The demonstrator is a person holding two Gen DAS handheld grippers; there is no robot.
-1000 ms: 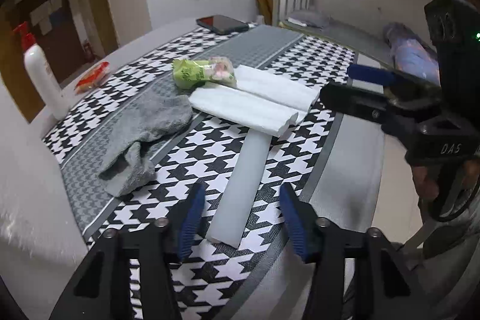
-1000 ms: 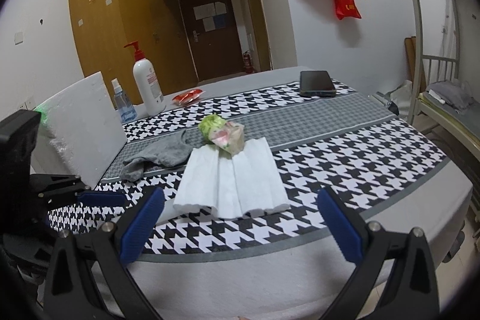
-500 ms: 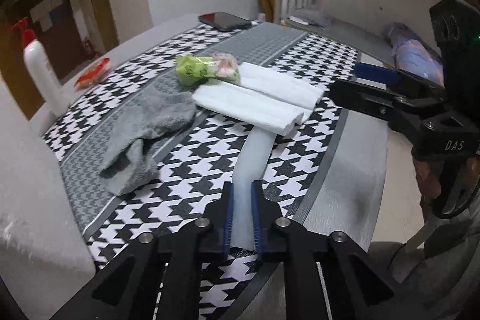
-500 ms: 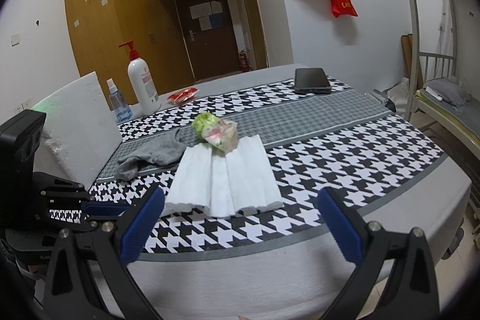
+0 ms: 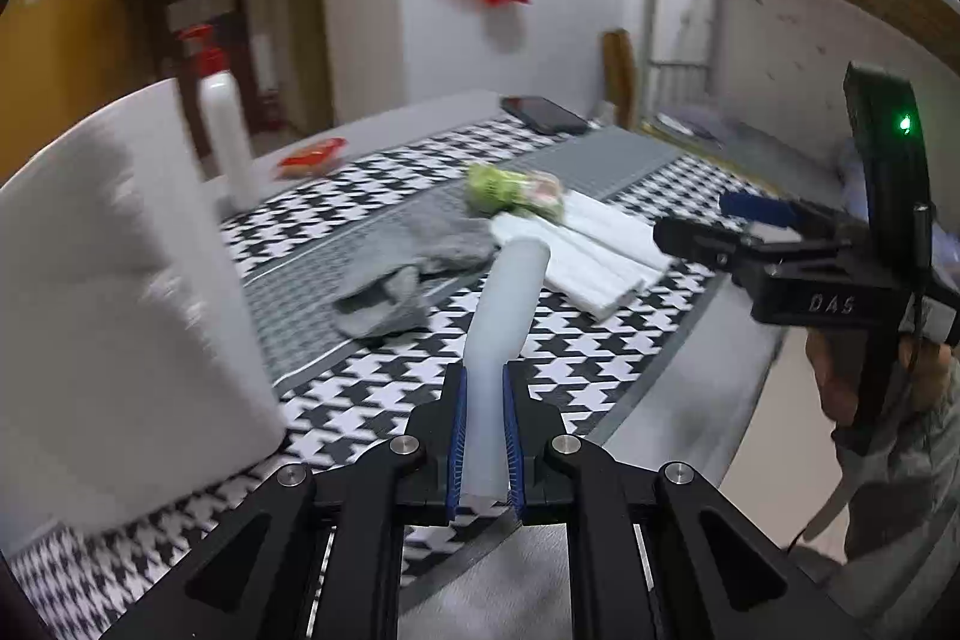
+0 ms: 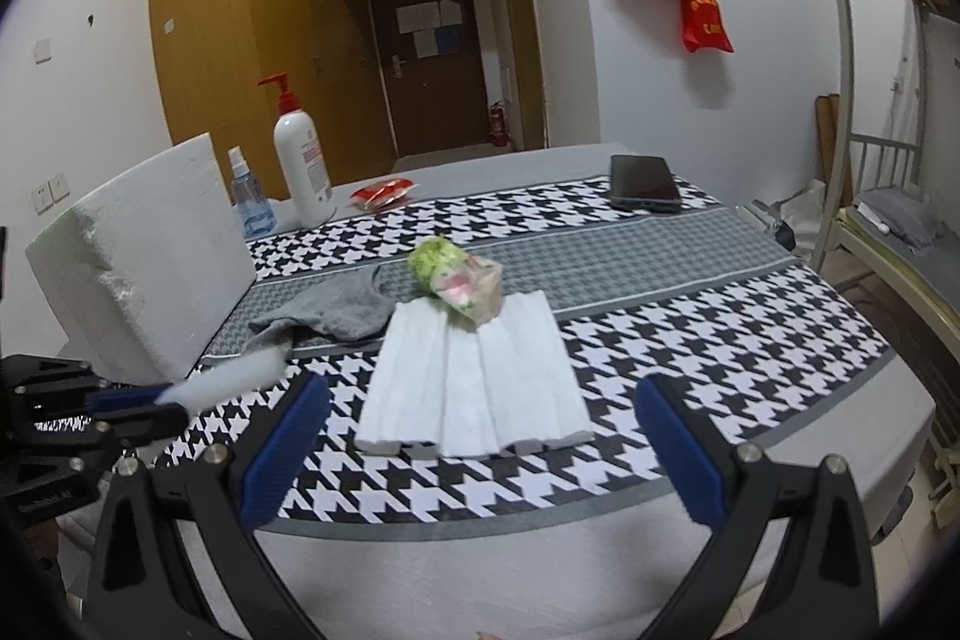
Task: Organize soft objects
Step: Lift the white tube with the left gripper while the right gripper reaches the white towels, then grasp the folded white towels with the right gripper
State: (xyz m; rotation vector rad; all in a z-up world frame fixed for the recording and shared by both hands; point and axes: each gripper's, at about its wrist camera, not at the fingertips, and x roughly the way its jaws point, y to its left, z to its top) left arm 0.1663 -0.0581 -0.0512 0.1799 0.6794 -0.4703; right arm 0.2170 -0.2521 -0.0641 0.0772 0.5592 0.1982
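Note:
My left gripper [image 5: 483, 436] is shut on a white foam strip [image 5: 507, 298] and holds it lifted above the houndstooth cloth; the strip also shows in the right wrist view [image 6: 234, 379]. Several white foam strips [image 6: 474, 382] lie side by side in the middle of the table, also in the left wrist view [image 5: 585, 250]. A green and pink soft packet [image 6: 459, 277] lies at their far end. A grey sock [image 6: 333, 310] lies to their left. My right gripper [image 6: 480, 451] is open and empty, near the table's front edge before the strips.
A big white foam block [image 6: 138, 268] stands at the left edge. Behind it are a small spray bottle [image 6: 249, 202], a white pump bottle [image 6: 300, 166] and a red packet [image 6: 384, 193]. A phone [image 6: 645, 181] lies at the far right. A bunk bed [image 6: 894, 220] stands right.
My left gripper closed on the single foam strip and lifted it off the cloth, swinging toward the foam block. My right gripper moved slightly closer to the strips and stayed open.

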